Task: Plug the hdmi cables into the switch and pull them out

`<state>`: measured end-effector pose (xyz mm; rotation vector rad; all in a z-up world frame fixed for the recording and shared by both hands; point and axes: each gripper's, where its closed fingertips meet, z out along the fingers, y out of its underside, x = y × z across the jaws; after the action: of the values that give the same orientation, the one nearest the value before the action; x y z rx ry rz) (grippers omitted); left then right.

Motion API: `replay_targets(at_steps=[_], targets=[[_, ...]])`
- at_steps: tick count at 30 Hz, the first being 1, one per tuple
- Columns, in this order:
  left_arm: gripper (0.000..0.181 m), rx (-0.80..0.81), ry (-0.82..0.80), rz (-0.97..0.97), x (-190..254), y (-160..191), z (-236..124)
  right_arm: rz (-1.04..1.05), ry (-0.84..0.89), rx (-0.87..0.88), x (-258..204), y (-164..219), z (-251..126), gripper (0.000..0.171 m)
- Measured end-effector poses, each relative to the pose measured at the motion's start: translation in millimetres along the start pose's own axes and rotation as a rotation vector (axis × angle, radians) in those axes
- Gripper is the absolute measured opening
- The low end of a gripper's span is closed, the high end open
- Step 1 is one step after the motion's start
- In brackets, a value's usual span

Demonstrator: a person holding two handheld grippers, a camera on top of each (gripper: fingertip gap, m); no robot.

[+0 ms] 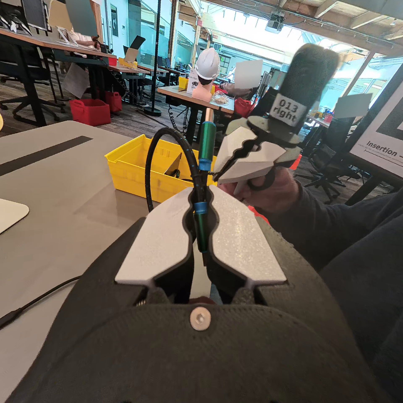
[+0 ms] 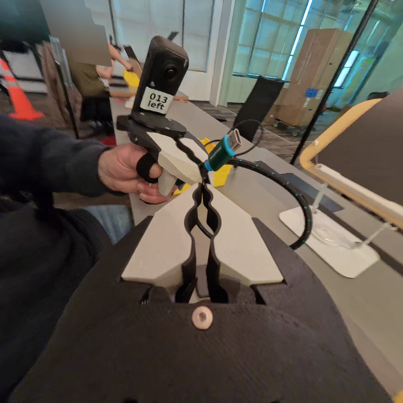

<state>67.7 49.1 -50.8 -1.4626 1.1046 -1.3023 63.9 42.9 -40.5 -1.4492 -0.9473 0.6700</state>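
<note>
My left gripper point(image 1: 200, 190) is shut on a black braided HDMI cable point(image 1: 150, 174) folded into a loop. One green plug point(image 1: 201, 231) lies between its fingers, and the other green plug point(image 1: 206, 141) stands upright just above the tips. My right gripper point(image 1: 216, 177) comes in from the right, tip to tip with the left one, shut on a thin black tie point(image 1: 209, 173) at the bundle. In the right wrist view my right gripper point(image 2: 201, 187) pinches that thin tie point(image 2: 205, 231), the left gripper point(image 2: 201, 174) is opposite, and the green plug point(image 2: 220, 152) and the cable point(image 2: 303, 200) are beyond.
A yellow bin point(image 1: 130, 165) stands on the grey table point(image 1: 65, 196) just behind the grippers. A white stand base point(image 2: 327, 246) sits on the table, and a thin black cable point(image 1: 32, 301) lies at its near edge. A white sign board point(image 1: 381, 141) stands at the right. My left and right fingertips are right by each other.
</note>
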Motion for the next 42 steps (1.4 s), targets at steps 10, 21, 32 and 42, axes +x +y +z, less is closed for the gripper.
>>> replay_targets(at_steps=[10,21,32,42], targets=[[0.007,-0.014,-0.039,-0.01,-3,1,1,-0.381,0.219,-0.153,-2,-8,0,0.0],[0.007,0.027,-0.033,-0.08,-3,-3,-3,-0.827,0.353,-0.442,2,13,7,0.0],[0.007,0.026,0.018,-0.023,8,-5,1,-0.561,0.251,-0.32,11,17,5,0.0],[0.007,0.0,0.034,0.026,13,-1,3,-0.148,-0.011,-0.137,-2,8,-2,0.015]])
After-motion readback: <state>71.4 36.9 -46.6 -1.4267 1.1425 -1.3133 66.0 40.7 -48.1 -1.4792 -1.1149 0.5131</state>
